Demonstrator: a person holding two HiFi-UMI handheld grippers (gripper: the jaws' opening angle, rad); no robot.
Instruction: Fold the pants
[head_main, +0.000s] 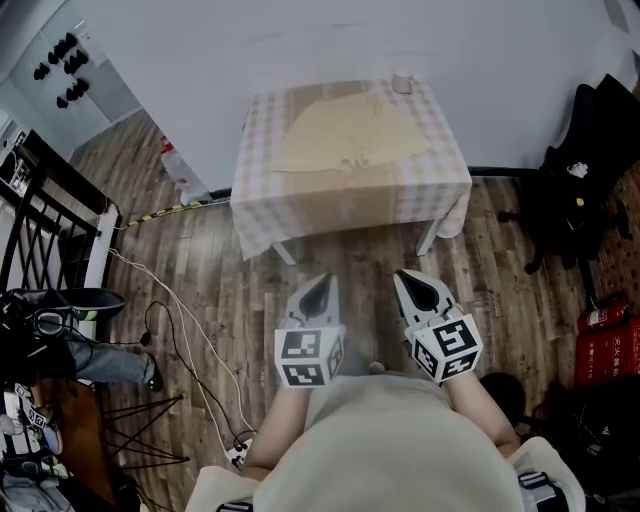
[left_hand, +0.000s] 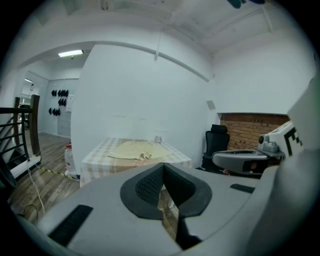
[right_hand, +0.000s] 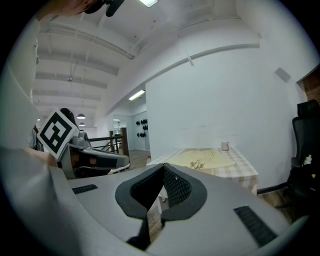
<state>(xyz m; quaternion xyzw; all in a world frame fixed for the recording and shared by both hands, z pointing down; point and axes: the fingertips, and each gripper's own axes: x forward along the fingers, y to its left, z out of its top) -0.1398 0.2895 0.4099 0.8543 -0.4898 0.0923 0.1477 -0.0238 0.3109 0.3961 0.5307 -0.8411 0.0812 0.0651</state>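
Pants (head_main: 350, 132): flat on tablecloth (head_main: 265, 215), upper centre, well apart from your left gripper (head_main: 321, 282) and right gripper (head_main: 414, 280); all jaws together, empty. Risk: you pinch cloth with fabric.

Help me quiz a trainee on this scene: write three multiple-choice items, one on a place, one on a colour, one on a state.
1. Where do the pants lie?
A on the floor
B on the table
C on a chair

2. What colour are the pants?
A black
B red
C pale yellow

3. How is the left gripper?
A shut, empty
B wide open
C shut on the pants

Answers:
1 B: they lie spread on its checked cloth.
2 C: the fabric is pale yellow in every view.
3 A: its jaws meet with nothing between them, well short of the table.
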